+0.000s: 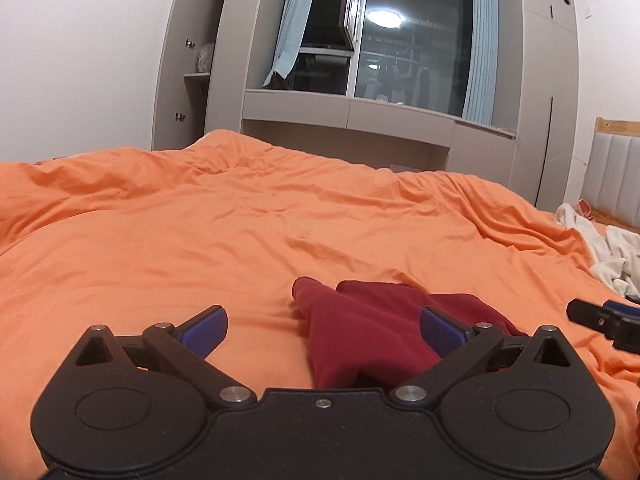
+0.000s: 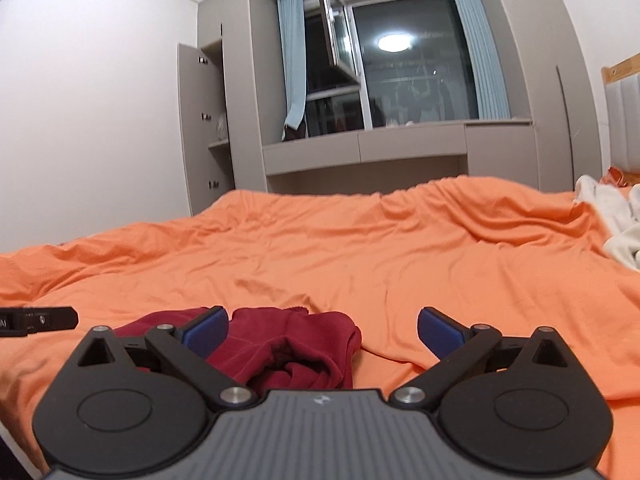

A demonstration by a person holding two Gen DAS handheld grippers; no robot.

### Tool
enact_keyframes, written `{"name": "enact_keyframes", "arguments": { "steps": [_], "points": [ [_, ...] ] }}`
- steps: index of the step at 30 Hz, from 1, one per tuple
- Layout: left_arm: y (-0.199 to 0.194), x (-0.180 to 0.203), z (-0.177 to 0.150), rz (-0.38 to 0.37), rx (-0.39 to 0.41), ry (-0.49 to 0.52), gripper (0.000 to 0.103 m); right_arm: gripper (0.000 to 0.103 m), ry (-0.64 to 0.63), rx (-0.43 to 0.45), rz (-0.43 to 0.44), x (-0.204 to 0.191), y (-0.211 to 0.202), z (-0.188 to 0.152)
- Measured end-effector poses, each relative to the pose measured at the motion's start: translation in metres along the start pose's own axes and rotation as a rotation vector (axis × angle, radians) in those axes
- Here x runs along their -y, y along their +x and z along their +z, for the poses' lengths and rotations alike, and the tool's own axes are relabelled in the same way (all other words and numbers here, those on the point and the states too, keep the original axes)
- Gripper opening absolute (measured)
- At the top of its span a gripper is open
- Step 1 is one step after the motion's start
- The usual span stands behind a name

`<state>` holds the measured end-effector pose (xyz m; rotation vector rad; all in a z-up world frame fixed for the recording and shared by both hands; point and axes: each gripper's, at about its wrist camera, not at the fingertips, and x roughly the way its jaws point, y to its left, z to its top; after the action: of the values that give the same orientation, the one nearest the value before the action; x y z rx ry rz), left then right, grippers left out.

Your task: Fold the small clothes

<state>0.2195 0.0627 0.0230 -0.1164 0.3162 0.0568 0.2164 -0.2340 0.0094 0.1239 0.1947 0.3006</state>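
While both grippers hover low over the orange bedspread [image 1: 240, 224], a small dark red garment [image 1: 360, 332] lies crumpled on it near the bed's near edge. The left gripper [image 1: 324, 330] has its jaws spread wide, holding nothing; its blue pads [image 1: 204, 330] stand well apart, and the right-hand pad sits in front of the red cloth, though whether it touches the fabric cannot be told. In the left wrist view the garment lies between the fingers and toward the right one, with a narrow end pointing away across the bed. The right gripper [image 2: 322, 334] is also wide open and empty. In its view the red garment [image 2: 288, 348] lies bunched toward the left finger, with the right finger over bare bedspread. Each gripper shows at the edge of the other's view, so the two sit side by side with the garment between them. A heap of white cloth [image 1: 612, 252] lies toward the bed's right edge, near the headboard [image 1: 616, 176]. Beyond the far edge stand grey cupboards [image 2: 208, 128] and a dark window [image 2: 400, 64] with pale blue curtains [image 2: 292, 56].
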Motion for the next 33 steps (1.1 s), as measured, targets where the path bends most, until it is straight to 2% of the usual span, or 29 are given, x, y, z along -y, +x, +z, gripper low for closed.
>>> {"name": "enact_keyframes", "arguments": {
  "steps": [7, 17, 22, 33],
  "points": [
    [-0.047, 0.001, -0.026, -0.014, 0.028, -0.012, 0.102, 0.103, -0.052, 0.053, 0.003, -0.012, -0.056, -0.016],
    [-0.088, 0.008, -0.068, -0.059, -0.030, 0.018, 0.102, 0.103, -0.057, 0.057, -0.059, -0.019, -0.117, -0.046],
    [-0.100, 0.014, -0.079, -0.071, -0.034, 0.029, 0.102, 0.103, -0.063, 0.051, -0.095, -0.022, -0.129, -0.055],
    [-0.104, 0.017, -0.084, -0.058, -0.021, 0.041, 0.102, 0.103, -0.053, 0.027, -0.091, -0.018, -0.126, -0.055]
  ]
}}
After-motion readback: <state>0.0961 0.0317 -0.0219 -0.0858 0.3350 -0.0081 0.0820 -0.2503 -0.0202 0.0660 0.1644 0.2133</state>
